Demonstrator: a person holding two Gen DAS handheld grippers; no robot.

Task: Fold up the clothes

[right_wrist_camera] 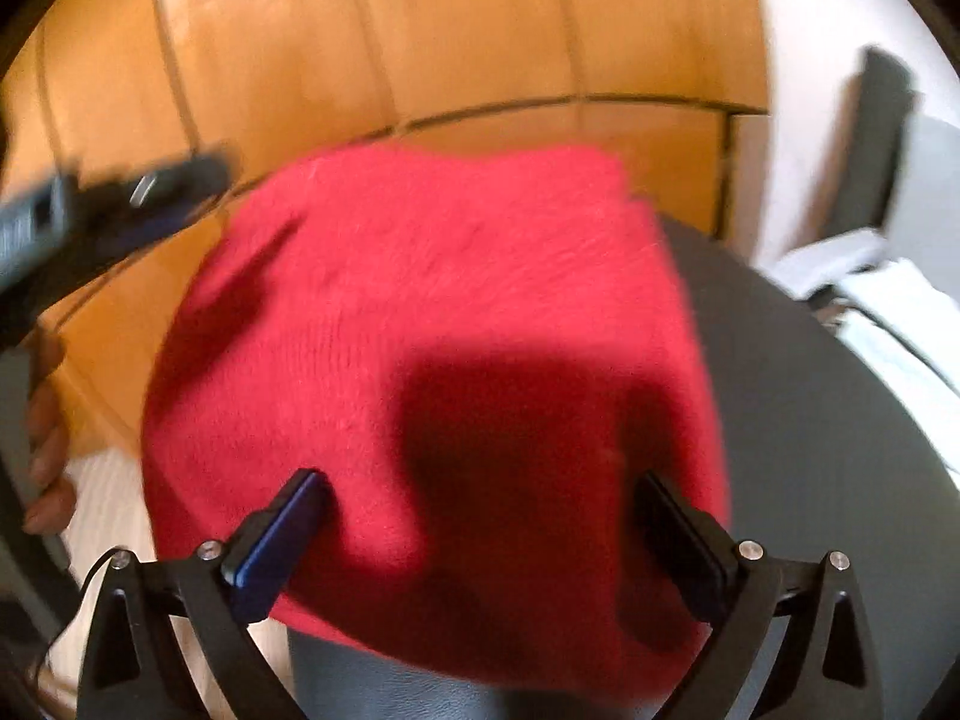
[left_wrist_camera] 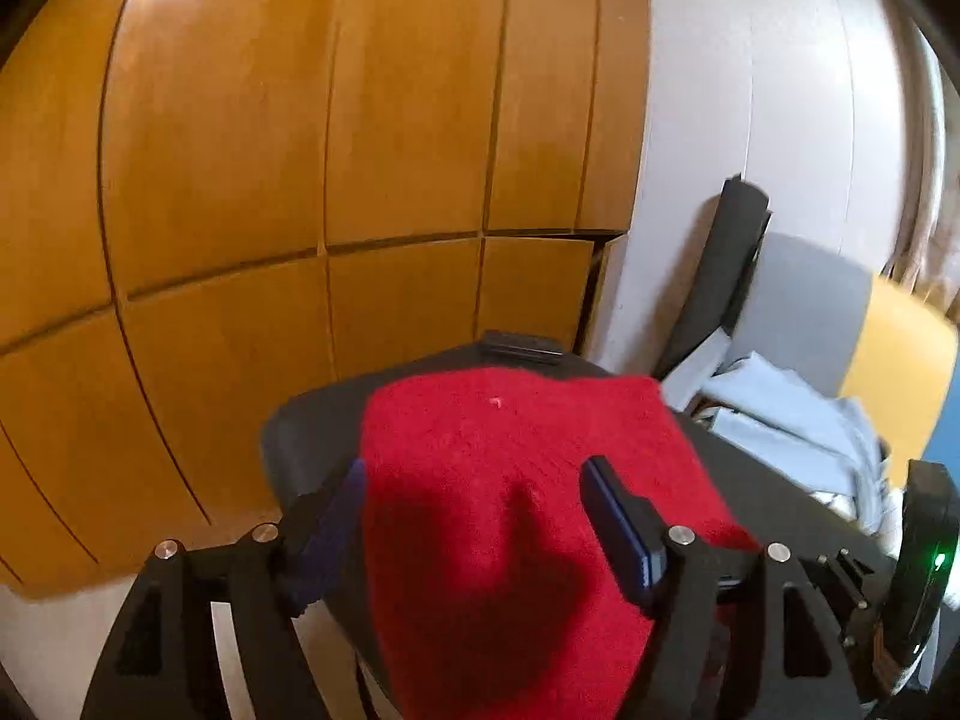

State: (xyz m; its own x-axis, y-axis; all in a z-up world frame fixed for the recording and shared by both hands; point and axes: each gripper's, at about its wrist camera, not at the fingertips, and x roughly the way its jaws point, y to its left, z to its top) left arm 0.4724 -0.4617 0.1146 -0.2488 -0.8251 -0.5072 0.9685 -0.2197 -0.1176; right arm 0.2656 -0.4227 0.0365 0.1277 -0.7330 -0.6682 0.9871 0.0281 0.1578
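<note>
In the left wrist view the left gripper (left_wrist_camera: 474,528) sits at the bottom, its jaws spread wide with nothing pinched; the blue pads (left_wrist_camera: 618,528) stand to either side above a red knit (left_wrist_camera: 510,480), and whether they brush the fabric cannot be told. The knit lies folded into a rough rectangle on a dark round seat (left_wrist_camera: 312,438), running from 6 o'clock up toward 12, with a shadow across its near half. At the seat's far edge, about 12 o'clock of the knit, a small black object (left_wrist_camera: 521,347) rests. Toward 3 o'clock a heap of pale blue cloth (left_wrist_camera: 798,426) lies beside a leaning dark panel (left_wrist_camera: 729,264) and a yellow board (left_wrist_camera: 900,372). Beyond, wooden cabinet doors (left_wrist_camera: 300,150) fill the left and a white wall (left_wrist_camera: 750,90) the right. In the blurred right wrist view the right gripper (right_wrist_camera: 486,534) is likewise spread wide, gripping nothing, its pads (right_wrist_camera: 276,540) flanking the near edge of the knit (right_wrist_camera: 420,300), which covers most of the seat (right_wrist_camera: 810,420). At 9 o'clock a hand (right_wrist_camera: 48,450) shows at the frame's edge, and at 10 o'clock the left gripper (right_wrist_camera: 120,198) hangs above the knit's far corner, too smeared there to judge its jaws.
</note>
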